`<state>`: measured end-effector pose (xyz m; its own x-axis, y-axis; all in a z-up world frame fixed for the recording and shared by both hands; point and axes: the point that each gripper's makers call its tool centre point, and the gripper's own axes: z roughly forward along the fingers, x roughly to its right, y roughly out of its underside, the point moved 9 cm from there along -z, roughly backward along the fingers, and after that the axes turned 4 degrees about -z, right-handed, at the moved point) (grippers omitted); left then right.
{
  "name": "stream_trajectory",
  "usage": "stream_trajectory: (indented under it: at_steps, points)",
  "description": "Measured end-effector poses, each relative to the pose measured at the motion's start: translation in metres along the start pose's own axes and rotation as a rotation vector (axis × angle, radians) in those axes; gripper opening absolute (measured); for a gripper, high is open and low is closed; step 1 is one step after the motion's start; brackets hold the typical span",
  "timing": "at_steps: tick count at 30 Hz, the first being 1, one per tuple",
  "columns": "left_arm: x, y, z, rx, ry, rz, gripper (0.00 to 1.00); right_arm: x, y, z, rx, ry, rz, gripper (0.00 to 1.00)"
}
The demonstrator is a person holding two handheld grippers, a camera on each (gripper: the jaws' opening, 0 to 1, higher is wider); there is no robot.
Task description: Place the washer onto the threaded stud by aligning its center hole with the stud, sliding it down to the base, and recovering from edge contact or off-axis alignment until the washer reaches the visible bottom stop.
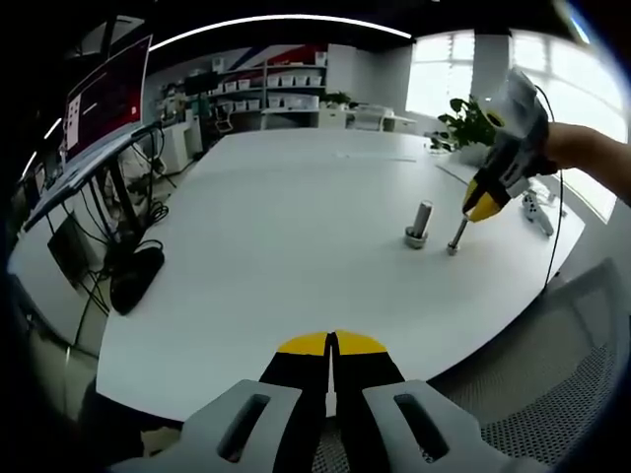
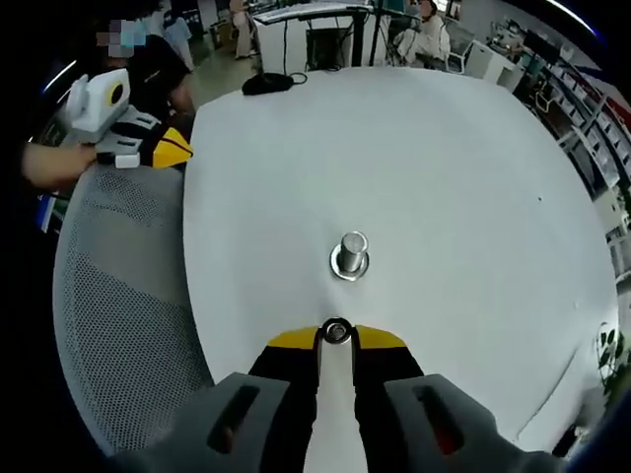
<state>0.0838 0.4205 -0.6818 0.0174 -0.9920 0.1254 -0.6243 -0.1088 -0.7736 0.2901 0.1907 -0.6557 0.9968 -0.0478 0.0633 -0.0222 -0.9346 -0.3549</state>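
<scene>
A: Where's the washer [image 2: 336, 332] relative to the stud?
B: Pinched at the tips of the right gripper [image 2: 336, 335], hole visible, flat face toward the camera in the right gripper view. Threaded stud [image 2: 351, 254] straight ahead of those tips, near, not touching. Stands upright on the white table [image 2: 444, 168], long axis vertical, collar at the foot reads as the bottom stop.

A: Same from the other side?
B: Left gripper view: right gripper [image 1: 483, 205] comes in from the right, angled down toward the table, something thin hanging below its tips, probably the washer seen edge-on [image 1: 456, 239], too small to confirm. Stud [image 1: 420, 223] just beside it, apart, no overlap yet.

A: Jaw state?
B: Right: nearly closed, clamped on the washer rim, only a narrow slot left. Left gripper [image 1: 331, 345]: jaws pressed together, nothing between them, parked at the near table edge, well apart from the stud.

A: So which hand?
B: Right, clearly nearer and already loaded. Judgement: washer not yet over the stud; needs a lift above the stud top, hole axis brought vertical and centred, then down. Risk: rim catching the top thread if tilted off-axis.
</scene>
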Motion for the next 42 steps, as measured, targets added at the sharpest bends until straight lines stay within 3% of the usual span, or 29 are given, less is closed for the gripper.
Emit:
stream_trajectory:
  at_steps: [34,42]
  points:
    - [-0.001,0.000,0.001,0.000,0.001,-0.009,0.00,-0.010,0.008,0.045,-0.117,-0.043,-0.041,0.14]
    - [-0.002,0.000,0.001,0.004,0.000,-0.011,0.00,-0.011,0.008,0.045,-0.128,-0.048,-0.044,0.14]
